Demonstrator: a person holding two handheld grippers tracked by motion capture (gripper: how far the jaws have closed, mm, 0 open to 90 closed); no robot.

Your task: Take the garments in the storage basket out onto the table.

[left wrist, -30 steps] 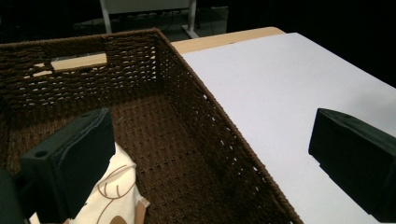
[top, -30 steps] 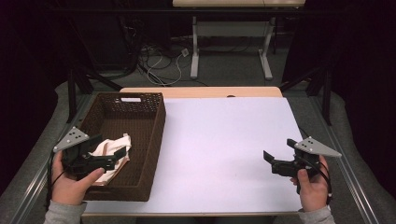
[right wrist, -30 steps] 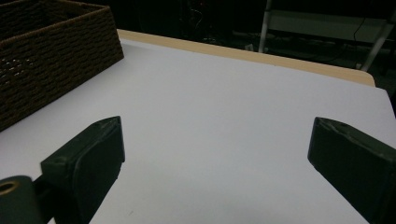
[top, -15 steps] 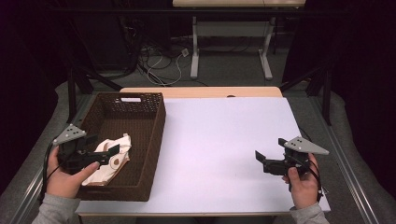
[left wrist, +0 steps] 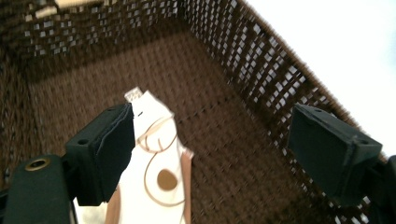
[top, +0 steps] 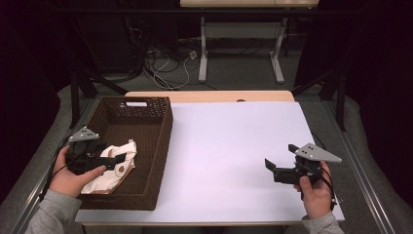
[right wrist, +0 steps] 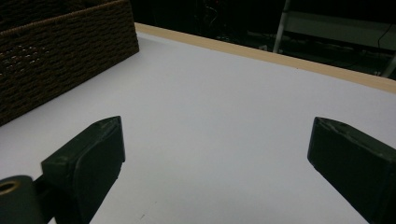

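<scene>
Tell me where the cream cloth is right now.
In the high view the cream cloth lies inside the brown wicker basket at the table's left, in its near end, just under the open left gripper.

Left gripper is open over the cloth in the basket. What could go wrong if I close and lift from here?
The left gripper has its jaws spread wide, with the cream cloth beside one jaw rather than centred, so closing may catch just an edge or miss. The basket wall stands close to the other jaw and could be bumped or dragged. The right gripper hovers far off over the table, too distant to steady the basket.
</scene>
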